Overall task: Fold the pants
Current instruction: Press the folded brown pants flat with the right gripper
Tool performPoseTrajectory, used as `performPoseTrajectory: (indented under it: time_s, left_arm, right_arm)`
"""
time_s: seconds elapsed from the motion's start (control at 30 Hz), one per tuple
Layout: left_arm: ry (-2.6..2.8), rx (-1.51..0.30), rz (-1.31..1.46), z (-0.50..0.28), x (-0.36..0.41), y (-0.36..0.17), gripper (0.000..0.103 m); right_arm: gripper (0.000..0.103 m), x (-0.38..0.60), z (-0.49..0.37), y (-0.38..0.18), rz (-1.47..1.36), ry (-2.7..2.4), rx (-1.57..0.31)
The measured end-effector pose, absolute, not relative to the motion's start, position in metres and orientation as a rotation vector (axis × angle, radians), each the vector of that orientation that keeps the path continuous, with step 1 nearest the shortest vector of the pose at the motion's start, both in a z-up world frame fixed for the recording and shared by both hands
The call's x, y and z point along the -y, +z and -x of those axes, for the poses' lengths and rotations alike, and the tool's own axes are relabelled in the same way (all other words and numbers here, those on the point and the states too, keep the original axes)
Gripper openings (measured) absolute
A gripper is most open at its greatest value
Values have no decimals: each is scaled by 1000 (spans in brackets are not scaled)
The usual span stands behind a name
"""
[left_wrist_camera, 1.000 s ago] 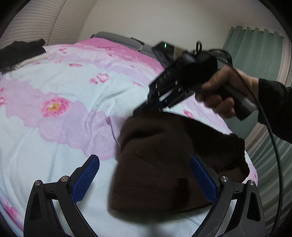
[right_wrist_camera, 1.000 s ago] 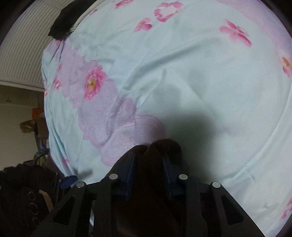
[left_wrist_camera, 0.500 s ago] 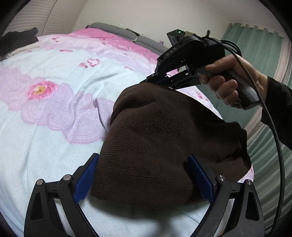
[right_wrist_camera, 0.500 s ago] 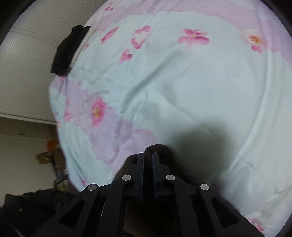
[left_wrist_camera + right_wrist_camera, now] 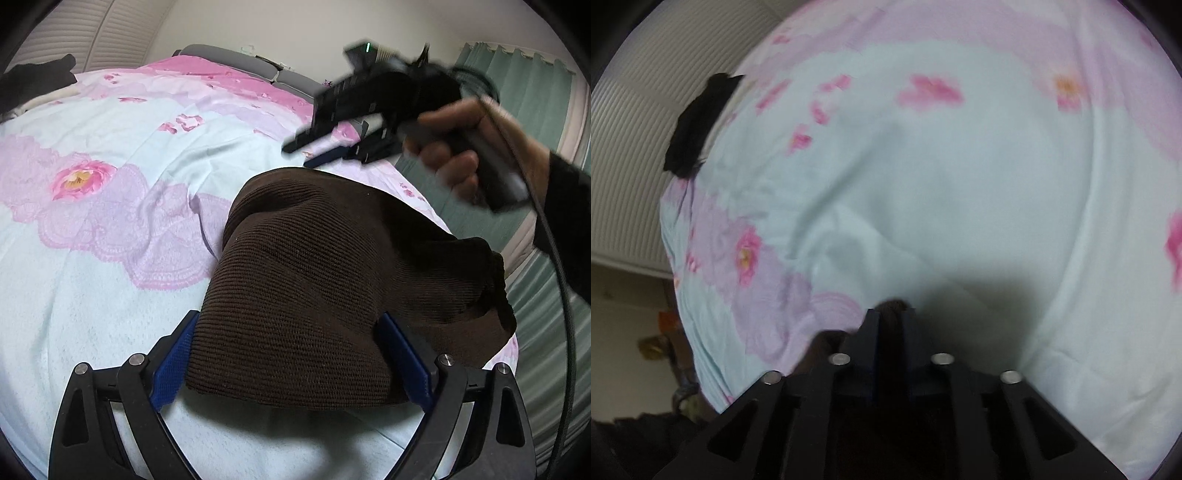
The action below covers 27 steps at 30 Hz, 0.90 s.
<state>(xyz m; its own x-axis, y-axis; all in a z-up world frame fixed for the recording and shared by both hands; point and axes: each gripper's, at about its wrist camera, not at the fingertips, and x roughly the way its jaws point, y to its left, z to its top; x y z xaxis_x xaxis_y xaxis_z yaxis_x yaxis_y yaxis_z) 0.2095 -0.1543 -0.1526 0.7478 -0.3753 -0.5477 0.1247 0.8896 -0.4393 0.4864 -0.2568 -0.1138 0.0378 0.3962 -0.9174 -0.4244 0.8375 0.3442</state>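
On the floral bedspread (image 5: 122,122), pale blue with pink blossoms and lilac lace patterns, the scene runs from a dark garment (image 5: 33,79) heaped at the far left edge, beside the slatted white wall (image 5: 96,29), across open bedding to the brown knit pants (image 5: 325,280) lying folded into a thick bundle just right of centre. The left gripper (image 5: 291,365) sits at the near end of that bundle, its jaws spread wide with a blue pad (image 5: 173,365) on either side of the cloth; the left pad touches the fabric edge, but the fingers straddle the bundle and do not pinch it. Further right and above the pants, the right gripper (image 5: 317,153) hangs blurred in the air, clear of the cloth, gripped by the person's right hand (image 5: 465,155), with a black cable (image 5: 561,280) trailing down past green curtains (image 5: 524,85). In the right wrist view the right gripper's (image 5: 891,317) jaws stand narrow, nearly together, with a sliver of brown showing past the tips; whether any cloth is caught between them cannot be told.
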Motion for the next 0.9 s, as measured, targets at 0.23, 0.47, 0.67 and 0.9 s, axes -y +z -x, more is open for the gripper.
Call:
performPoseTrajectory:
  time_s: [0.23,0.47,0.67,0.9]
  left_arm:
    - [-284,-675,393,-205,156,-153,95]
    - [-294,-682,397,-212,154,-153,95]
    - [-296,-673,390,-212,155,-154,95]
    - [-292,-650,383,-207,156,-148,95]
  right_arm:
    - [8,205,-472,-93,319,788,-1471]
    - [9,197,-473,-132,382,813,-1665]
    - [12,206,-468,-130,302,880,-1716]
    - [17,199,-467,-136,303,860,-1689]
